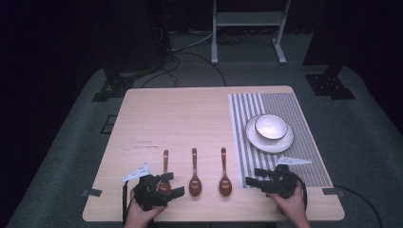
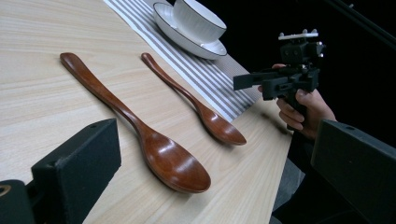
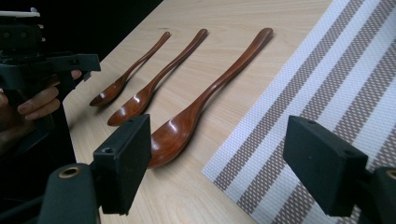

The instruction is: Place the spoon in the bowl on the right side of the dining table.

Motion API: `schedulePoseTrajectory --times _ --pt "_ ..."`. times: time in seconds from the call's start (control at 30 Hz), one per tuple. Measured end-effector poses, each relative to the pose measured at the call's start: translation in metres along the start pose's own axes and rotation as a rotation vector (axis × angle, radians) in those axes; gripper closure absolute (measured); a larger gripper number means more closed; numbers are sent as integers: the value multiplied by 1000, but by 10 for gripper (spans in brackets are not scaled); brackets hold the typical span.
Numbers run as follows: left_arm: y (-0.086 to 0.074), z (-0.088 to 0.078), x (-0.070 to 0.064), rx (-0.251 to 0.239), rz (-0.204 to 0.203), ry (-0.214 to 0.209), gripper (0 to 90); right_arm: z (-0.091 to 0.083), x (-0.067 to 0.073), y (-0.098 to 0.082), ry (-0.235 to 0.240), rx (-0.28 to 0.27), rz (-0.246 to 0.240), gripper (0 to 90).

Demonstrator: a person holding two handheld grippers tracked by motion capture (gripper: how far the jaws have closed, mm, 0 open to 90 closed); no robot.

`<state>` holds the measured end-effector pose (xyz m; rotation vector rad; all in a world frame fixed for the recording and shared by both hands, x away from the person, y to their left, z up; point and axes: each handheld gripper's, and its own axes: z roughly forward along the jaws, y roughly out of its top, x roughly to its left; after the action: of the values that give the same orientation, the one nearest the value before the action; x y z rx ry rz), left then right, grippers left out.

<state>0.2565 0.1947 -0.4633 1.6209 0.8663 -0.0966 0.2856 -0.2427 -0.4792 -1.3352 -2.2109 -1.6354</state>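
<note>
Nothing looked done yet: three spoons (image 1: 194, 174) lay untouched at lower centre, while the left gripper (image 1: 166, 185) and right gripper (image 1: 256, 182) hovered with jaws apart, empty.

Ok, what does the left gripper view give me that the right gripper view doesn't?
Left gripper view: the bowl on its plate, and the right hand-held gripper in a hand past the table edge.
Right gripper view: the left spoon and, beside it, the left hand-held gripper.
Both: the middle spoon, the right spoon, the striped mat and the table. Each view's own jaws stand wide apart.
</note>
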Motion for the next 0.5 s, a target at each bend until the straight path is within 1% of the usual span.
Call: schedulePoseTrajectory --times 0.3,0.5 --pt "-1 10 -5 24 0 -20 2 12 2 13 16 16 -8 225" --pt "-1 16 -8 37 0 -44 2 19 3 20 19 30 -10 226"
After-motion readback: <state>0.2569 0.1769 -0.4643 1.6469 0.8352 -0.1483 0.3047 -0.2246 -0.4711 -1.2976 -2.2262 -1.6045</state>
